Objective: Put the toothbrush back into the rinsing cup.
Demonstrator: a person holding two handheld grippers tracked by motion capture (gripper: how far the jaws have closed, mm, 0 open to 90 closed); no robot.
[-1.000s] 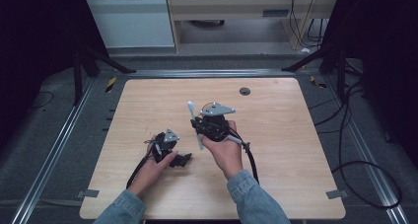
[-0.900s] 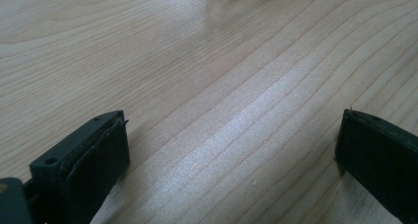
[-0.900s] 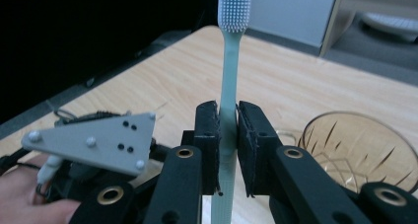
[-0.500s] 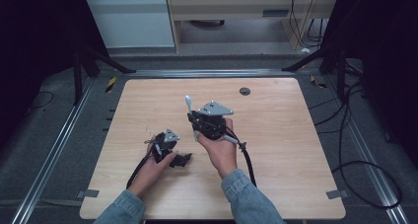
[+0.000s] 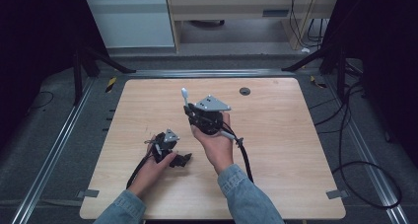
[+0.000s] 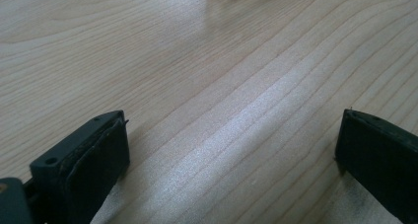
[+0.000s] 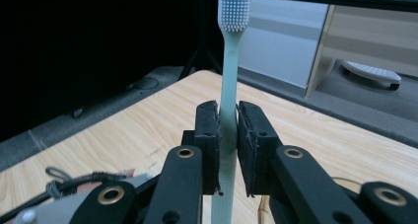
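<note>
The right claw [image 7: 227,135] is clenched on the handle of a slim pale-green plastic toothbrush with white silicone bristles [image 7: 229,61], holding it upright above the light wooden surface [image 5: 296,150]; it looks light, smooth and slightly flexible, so a grip lower on the handle seems steadier. The left claw [image 6: 231,155] rests released on the surface, nothing between its jaws.

— What's between my right jaws?
— A pale green, matt plastic toothbrush [image 7: 227,115] with soft rubbery bristles.
— And under my left jaws?
— The light, smooth wooden table [image 6: 236,86], faintly sheened; the pads [image 6: 101,160] look matt, scuffed black.

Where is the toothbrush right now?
The toothbrush stands clamped between the right gripper jaws, bristles up, above the table middle in the high view.
</note>
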